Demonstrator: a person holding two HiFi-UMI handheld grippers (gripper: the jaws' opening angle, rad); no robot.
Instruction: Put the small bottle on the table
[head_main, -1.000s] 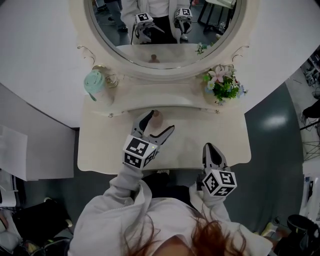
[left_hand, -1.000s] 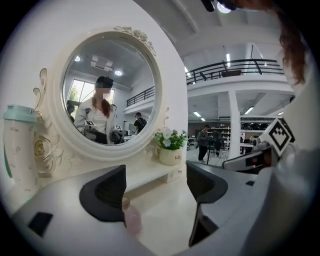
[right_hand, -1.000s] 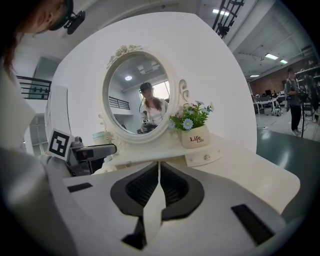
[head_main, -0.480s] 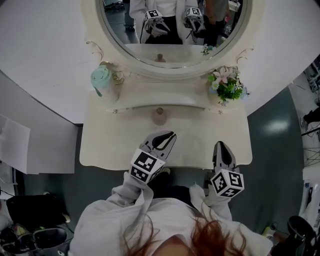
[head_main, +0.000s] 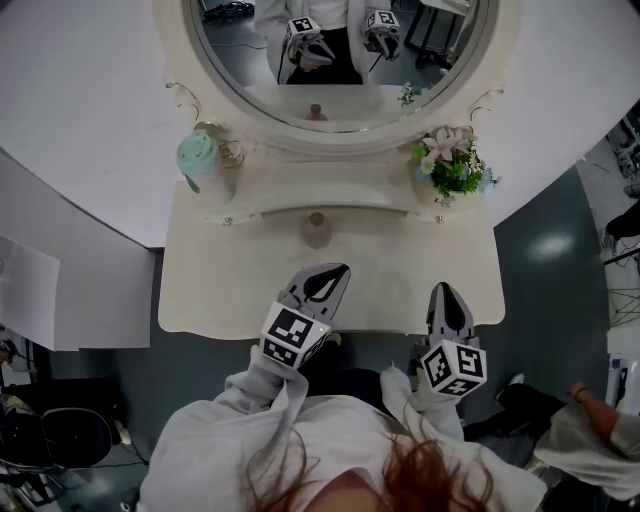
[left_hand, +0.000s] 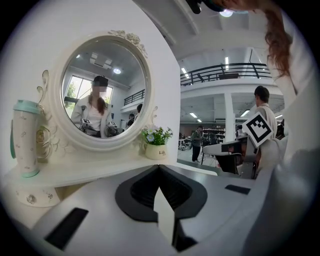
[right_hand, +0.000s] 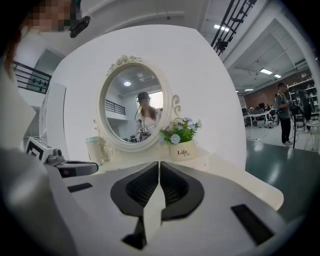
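With left tool (head_main: 331, 276) and right tool (head_main: 443, 296) pinched together, empty, a careless forward swing could topple the small bottle (head_main: 316, 228) on the surface (head_main: 215, 290).

The small bottle (head_main: 316, 229) stands on the desk (head_main: 230, 290), in the middle near the back. The mirror (head_main: 250, 60) is behind it. On the shelf (head_main: 330, 186), a cup (head_main: 197, 160) stands at the left and a flower pot (head_main: 452, 168) at the right.

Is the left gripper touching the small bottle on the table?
Apart. The head view shows bare table between the shut left gripper and the small bottle.
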